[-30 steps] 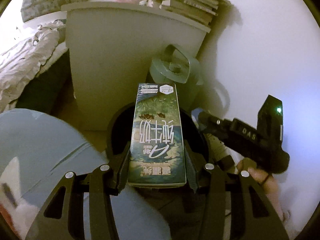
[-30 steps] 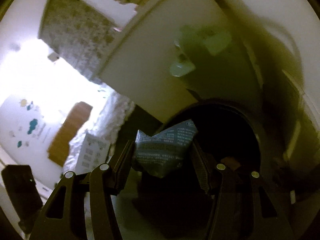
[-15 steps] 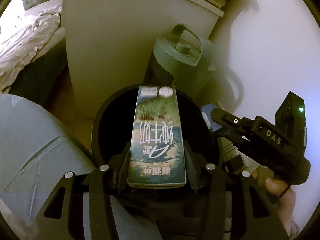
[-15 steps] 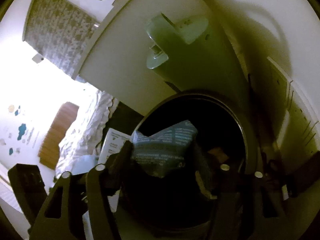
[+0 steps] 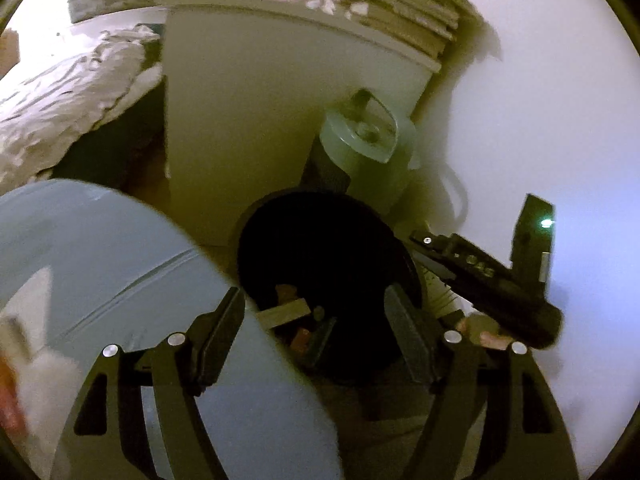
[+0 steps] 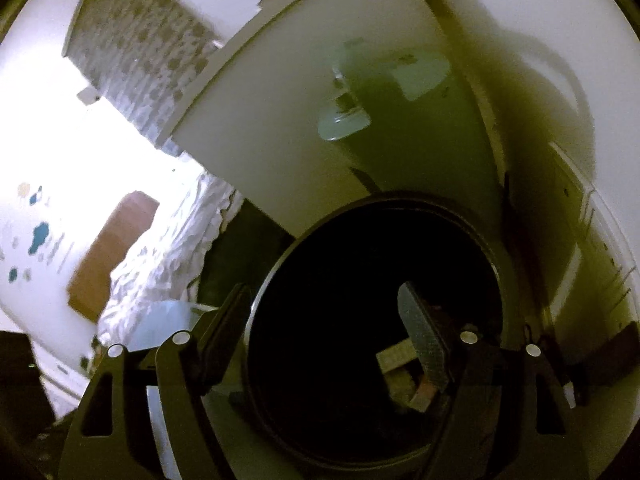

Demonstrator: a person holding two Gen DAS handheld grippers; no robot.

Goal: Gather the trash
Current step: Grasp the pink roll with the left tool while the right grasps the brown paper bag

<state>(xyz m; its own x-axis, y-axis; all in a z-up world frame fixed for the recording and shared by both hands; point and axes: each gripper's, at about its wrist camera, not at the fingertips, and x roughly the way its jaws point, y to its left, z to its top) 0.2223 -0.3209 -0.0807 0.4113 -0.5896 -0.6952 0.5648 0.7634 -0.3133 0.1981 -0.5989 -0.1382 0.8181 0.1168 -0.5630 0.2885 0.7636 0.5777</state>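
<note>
A round black trash bin stands on the floor; its rim also shows in the right wrist view. Pieces of trash lie dimly at its bottom, also visible in the right wrist view. My left gripper is open and empty above the bin's mouth. My right gripper is open and empty above the same bin; its body shows in the left wrist view at the bin's right.
A green canister with a handle stands behind the bin against a pale cabinet. A white wall is to the right. A blue rounded object is to the left. A bed with rumpled sheets lies far left.
Both grippers have opened. The green milk carton has left my left gripper and the blue crumpled packet has left my right gripper; neither is clearly visible now.
</note>
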